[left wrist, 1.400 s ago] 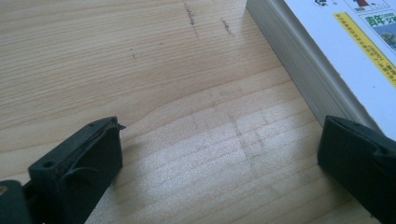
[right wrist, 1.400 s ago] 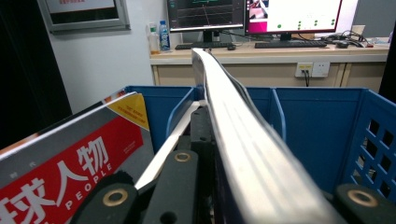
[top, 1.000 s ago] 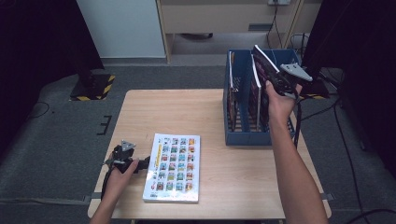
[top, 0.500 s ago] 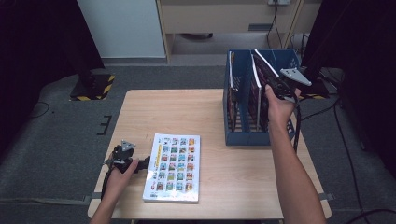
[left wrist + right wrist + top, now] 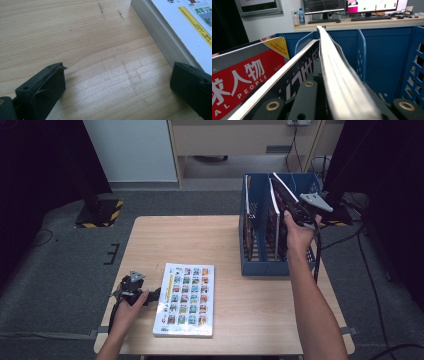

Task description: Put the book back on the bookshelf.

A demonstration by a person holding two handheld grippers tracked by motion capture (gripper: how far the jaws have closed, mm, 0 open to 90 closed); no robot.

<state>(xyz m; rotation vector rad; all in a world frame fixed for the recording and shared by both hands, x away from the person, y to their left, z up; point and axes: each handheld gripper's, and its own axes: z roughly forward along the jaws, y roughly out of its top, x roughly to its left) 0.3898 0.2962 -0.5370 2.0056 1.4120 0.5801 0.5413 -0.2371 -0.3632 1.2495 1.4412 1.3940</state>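
Right gripper (image 5: 295,212) around magazine (image 5: 337,72)

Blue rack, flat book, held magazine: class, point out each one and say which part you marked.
Blue rack (image 5: 265,268), high view: near front wall.
Flat book (image 5: 187,297), high view: middle of its picture-grid cover.
Held magazine (image 5: 337,72), right gripper view: its pale edge above the jaws.
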